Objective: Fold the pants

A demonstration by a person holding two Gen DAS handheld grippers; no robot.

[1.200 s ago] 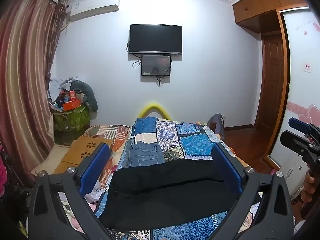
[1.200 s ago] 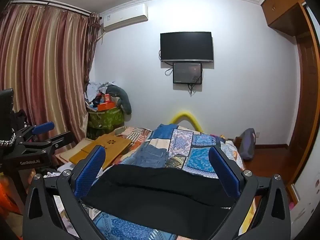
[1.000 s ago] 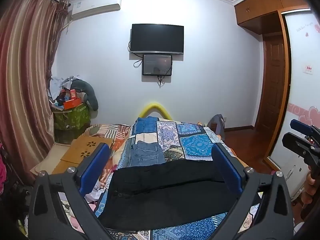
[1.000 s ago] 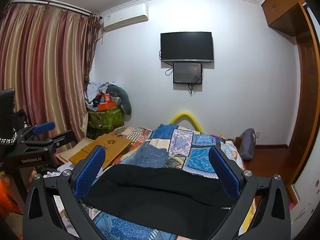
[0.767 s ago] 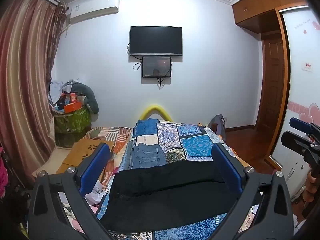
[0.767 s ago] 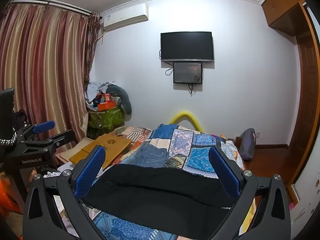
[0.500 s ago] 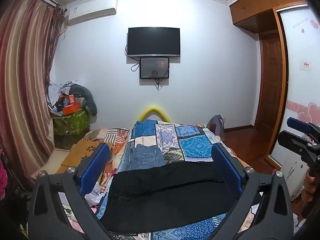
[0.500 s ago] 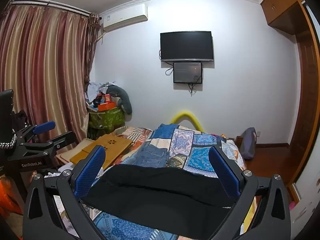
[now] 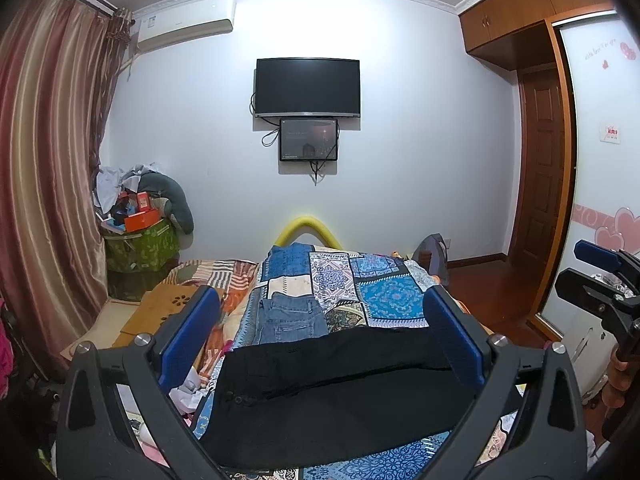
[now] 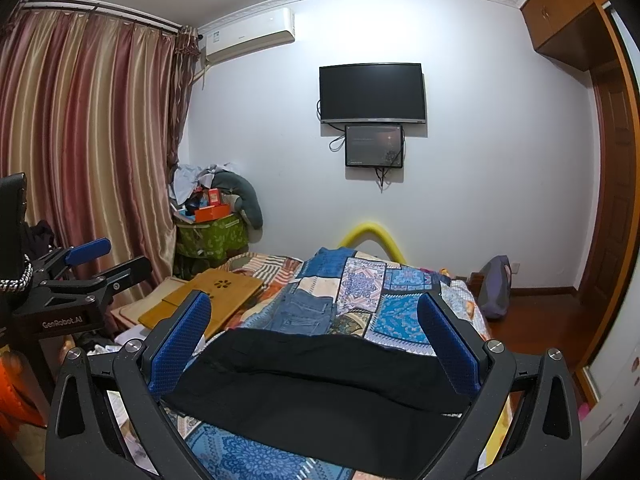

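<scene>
I see the black pants [image 9: 340,392] spread flat across the near end of the bed [image 9: 384,296], legs running side to side, the buttoned waistband toward the bed's left edge and the far end reaching its right edge. Just beyond them, toward the middle of the patchwork bedspread, lies a folded pair of blue jeans [image 9: 294,318], close to the pants' far edge; past that the bedspread is open up to the yellow foam tube [image 9: 308,226] at the far end. Along the left edge sit a wooden lap desk [image 10: 216,292] and loose clothes, so room there is tight; off the right edge is bare wooden floor [image 10: 540,316]. My left gripper [image 9: 320,334] hovers level above the pants, pointed down the bed's length, its blue pads [image 9: 190,334] spread wide and holding nothing. My right gripper [image 10: 314,338] is held alongside at the same height and heading, fingers equally wide apart and empty. Each claw shows at the edge of the other's view, so they are well apart sideways.
</scene>
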